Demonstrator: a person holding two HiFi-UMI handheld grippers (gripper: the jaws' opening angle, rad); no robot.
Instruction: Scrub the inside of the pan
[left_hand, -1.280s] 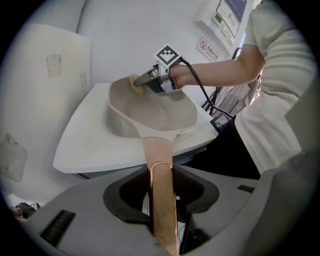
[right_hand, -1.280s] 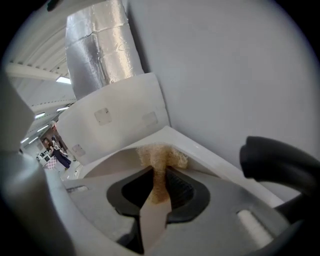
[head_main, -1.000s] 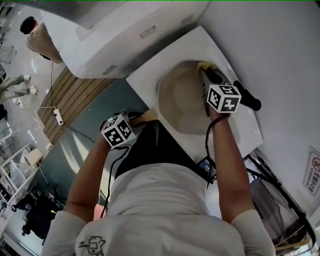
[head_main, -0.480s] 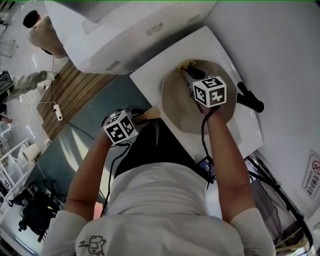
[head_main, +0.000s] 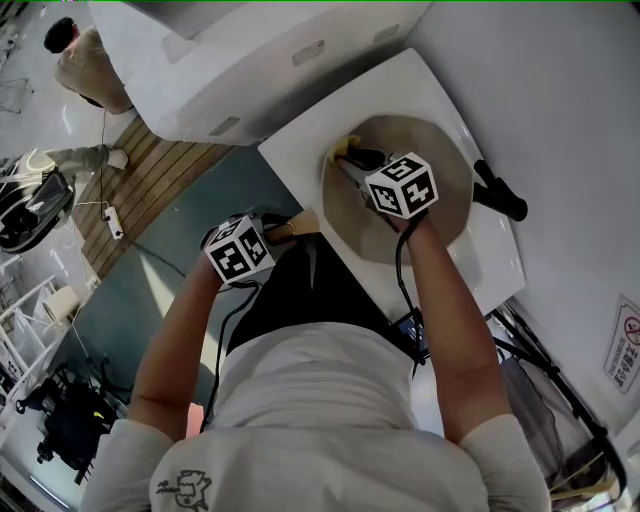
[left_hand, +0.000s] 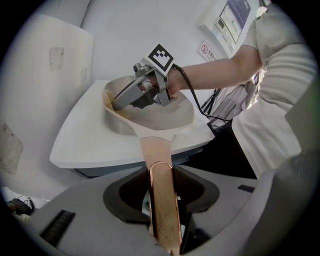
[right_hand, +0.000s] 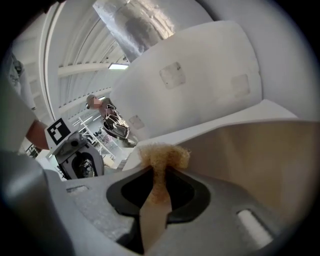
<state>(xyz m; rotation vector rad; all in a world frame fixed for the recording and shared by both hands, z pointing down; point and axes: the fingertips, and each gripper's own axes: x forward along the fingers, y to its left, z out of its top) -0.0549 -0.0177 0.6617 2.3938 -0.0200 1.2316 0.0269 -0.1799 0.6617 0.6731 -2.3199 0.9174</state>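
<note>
A beige pan (head_main: 440, 215) sits on a white tabletop (head_main: 300, 150). Its pale handle (head_main: 301, 224) points toward me, and my left gripper (head_main: 272, 236) is shut on it. The left gripper view shows the copper-edged handle (left_hand: 161, 200) pinched between the jaws of the left gripper (left_hand: 162, 210), with the pan (left_hand: 160, 117) beyond. My right gripper (head_main: 352, 158) reaches into the pan at its far left rim, shut on a yellow-brown scrub pad (head_main: 345, 147). In the right gripper view the right gripper (right_hand: 159, 172) clamps the fuzzy pad (right_hand: 164, 154), which presses against the pan's inner wall (right_hand: 260, 155).
A black handle-like object (head_main: 498, 192) lies on the tabletop right of the pan. A large white casing (head_main: 250, 60) stands just behind the table. To the left the table's edge drops to grey floor and wood decking (head_main: 150, 190). A person (head_main: 85, 65) stands far off.
My right gripper has swept the scrub pad across the pan, from the far right rim over to the far left rim. The left gripper has kept its hold on the handle.
</note>
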